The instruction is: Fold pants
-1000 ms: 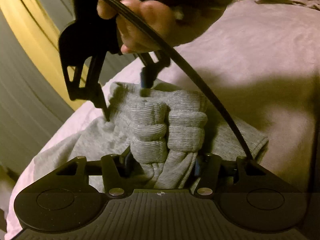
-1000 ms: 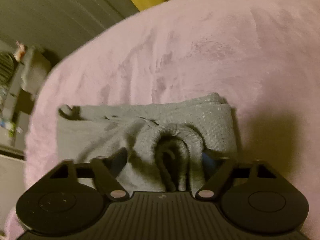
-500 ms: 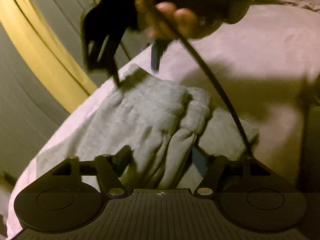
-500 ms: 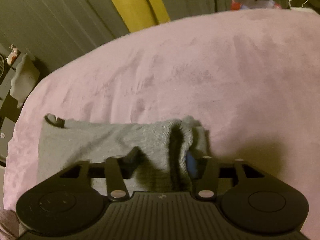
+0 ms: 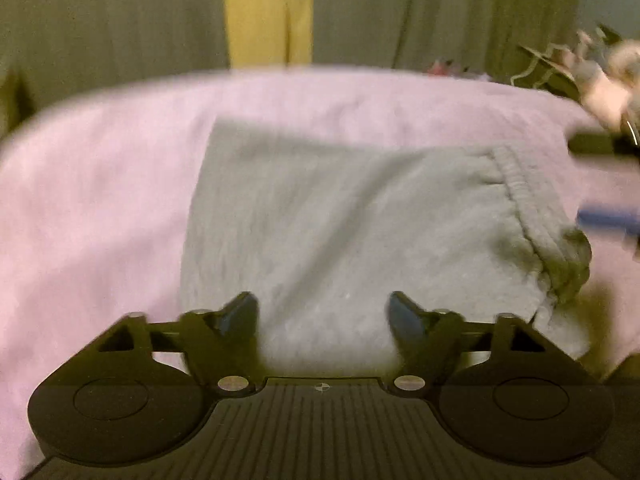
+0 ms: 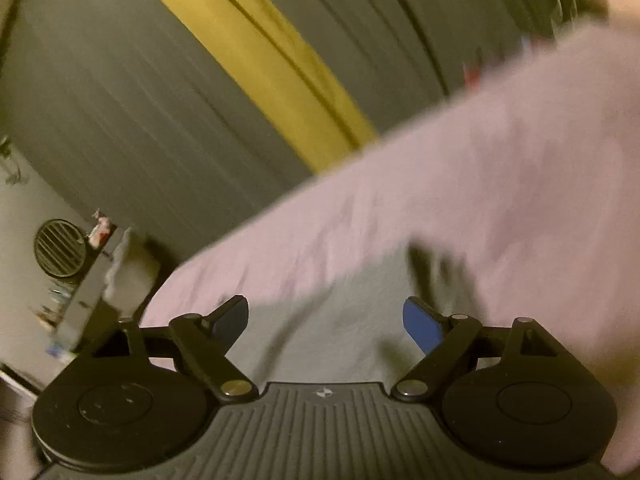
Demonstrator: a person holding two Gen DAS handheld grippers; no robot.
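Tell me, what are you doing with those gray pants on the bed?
A person is folding gray pants on a pink blanket, with a gripper in each hand. The pants lie flat in a folded rectangle, the waistband bunched at its right edge in the left wrist view. The left gripper hangs over them with nothing between its jaws, which are closing a little. The right gripper also holds nothing, and its jaws are opening.
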